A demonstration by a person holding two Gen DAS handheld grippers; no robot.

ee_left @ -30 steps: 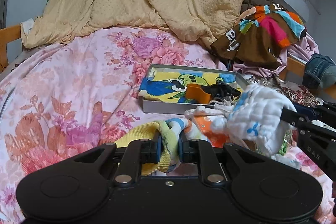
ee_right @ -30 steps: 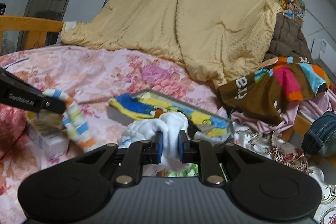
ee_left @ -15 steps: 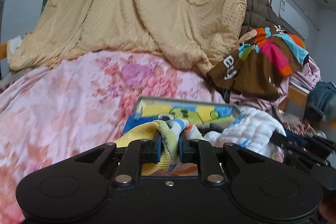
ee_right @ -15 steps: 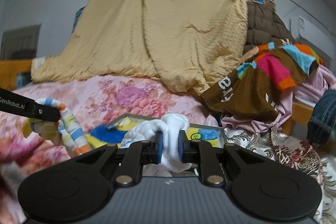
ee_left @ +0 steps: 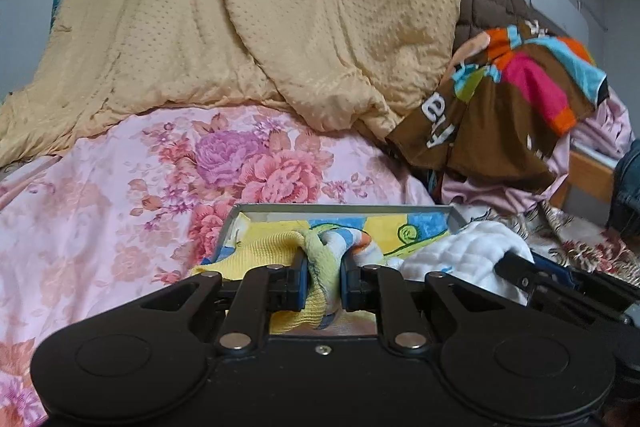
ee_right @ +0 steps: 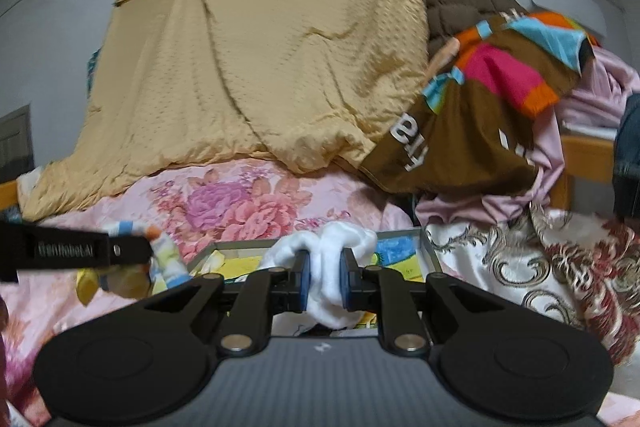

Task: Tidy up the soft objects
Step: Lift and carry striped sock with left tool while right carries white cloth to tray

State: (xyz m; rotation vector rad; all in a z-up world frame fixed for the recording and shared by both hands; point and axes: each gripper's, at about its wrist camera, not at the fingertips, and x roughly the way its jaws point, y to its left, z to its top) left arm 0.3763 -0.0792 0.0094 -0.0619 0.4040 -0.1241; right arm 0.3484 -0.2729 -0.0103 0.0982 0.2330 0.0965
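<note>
Both hand-held grippers clamped on cloths above tray [ee_left: 344, 209] on bed [ee_left: 100, 211].
Left hand-held gripper [ee_left: 323, 281] grips striped cloth [ee_left: 320, 267]; right hand-held gripper [ee_right: 323, 281] grips white cloth [ee_right: 326, 267]. "GenRobot.AI" readable only in right view, on left gripper's finger [ee_right: 66, 250].

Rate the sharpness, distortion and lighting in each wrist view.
Left wrist view: mostly sharp, flat indoor light, fisheye bending at the edges; yellow striped cloth crisp. Right wrist view: softer, motion blur on the left gripper and patterned fabric; white cloth clear.
</note>
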